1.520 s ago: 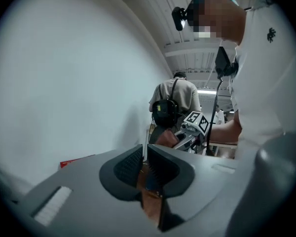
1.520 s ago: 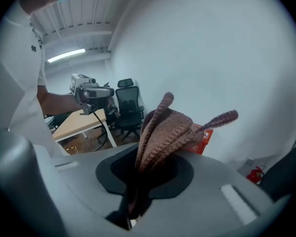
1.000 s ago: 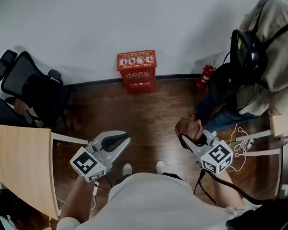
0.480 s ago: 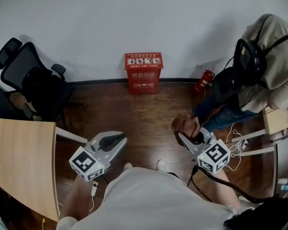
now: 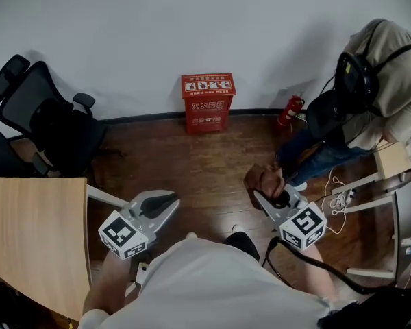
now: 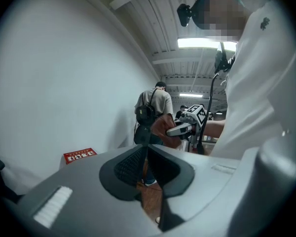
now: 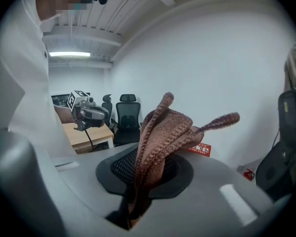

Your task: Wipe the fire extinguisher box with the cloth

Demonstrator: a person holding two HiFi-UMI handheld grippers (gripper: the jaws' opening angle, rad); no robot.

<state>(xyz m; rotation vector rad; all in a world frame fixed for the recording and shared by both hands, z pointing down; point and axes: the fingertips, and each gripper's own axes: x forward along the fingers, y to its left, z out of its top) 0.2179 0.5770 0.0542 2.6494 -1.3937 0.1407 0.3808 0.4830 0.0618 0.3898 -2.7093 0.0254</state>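
Against the white wall, on the wooden floor, the red fire extinguisher box stands upright, well apart from both grippers. I hold the right gripper with its jaws clamped on the brown cloth. The cloth bunches above the pads, and one corner sticks out sideways in the right gripper view. I hold the left gripper with its jaw tips together and nothing between them. Both grippers hover above the floor. A small red extinguisher stands near the wall, to the right of the box. A black office chair sits at left, near a wooden table. A second person with a black backpack bends over at right.
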